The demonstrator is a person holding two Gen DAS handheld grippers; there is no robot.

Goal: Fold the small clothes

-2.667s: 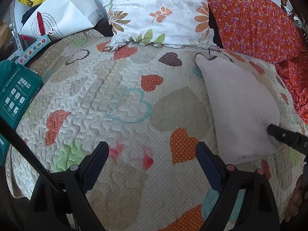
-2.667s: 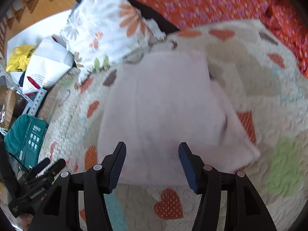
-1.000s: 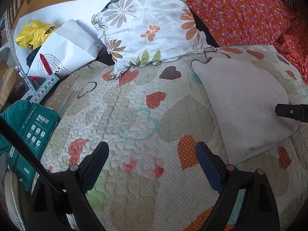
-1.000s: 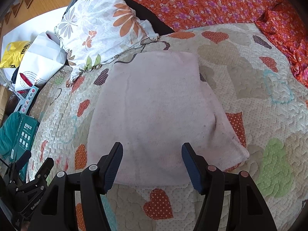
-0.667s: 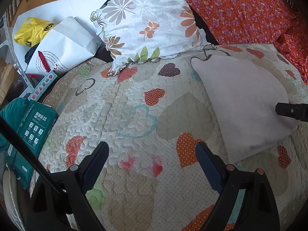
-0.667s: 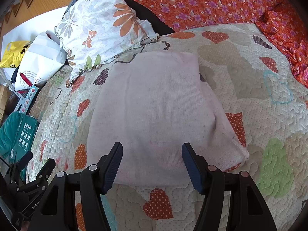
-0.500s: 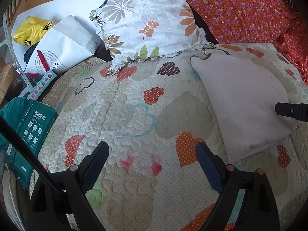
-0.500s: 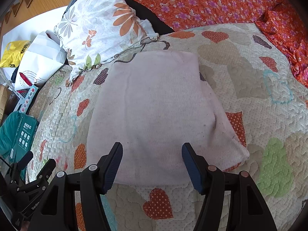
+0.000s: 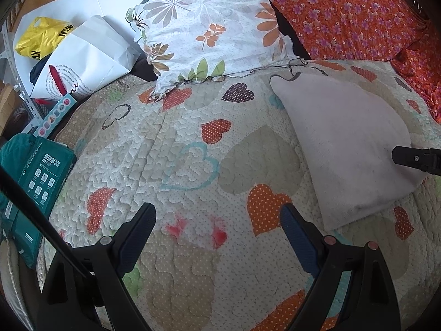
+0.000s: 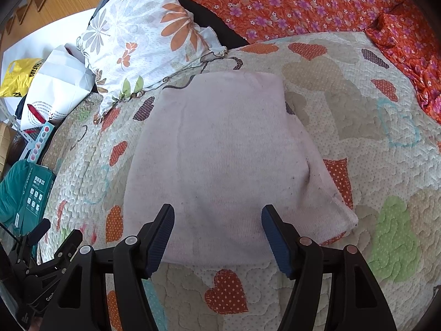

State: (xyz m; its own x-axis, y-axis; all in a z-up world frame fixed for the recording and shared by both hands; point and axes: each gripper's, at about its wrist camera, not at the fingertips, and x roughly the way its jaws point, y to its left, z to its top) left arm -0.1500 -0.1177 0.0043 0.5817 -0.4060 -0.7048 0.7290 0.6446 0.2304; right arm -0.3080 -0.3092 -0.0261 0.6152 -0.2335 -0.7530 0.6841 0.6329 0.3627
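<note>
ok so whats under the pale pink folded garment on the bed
The pale pink garment lies flat on the heart-patterned quilt, and nothing rests on top of it. Its own lower layers and the patch of quilt beneath it are covered, so anything tucked there cannot be seen.

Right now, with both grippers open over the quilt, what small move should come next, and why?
Probably draw both grippers back. The pale pink garment already lies as a flat folded packet on the heart-patterned quilt; the right gripper is open above its near edge, gripping nothing, and the left gripper is open over bare quilt beside it. Nothing visible still needs folding.
</note>
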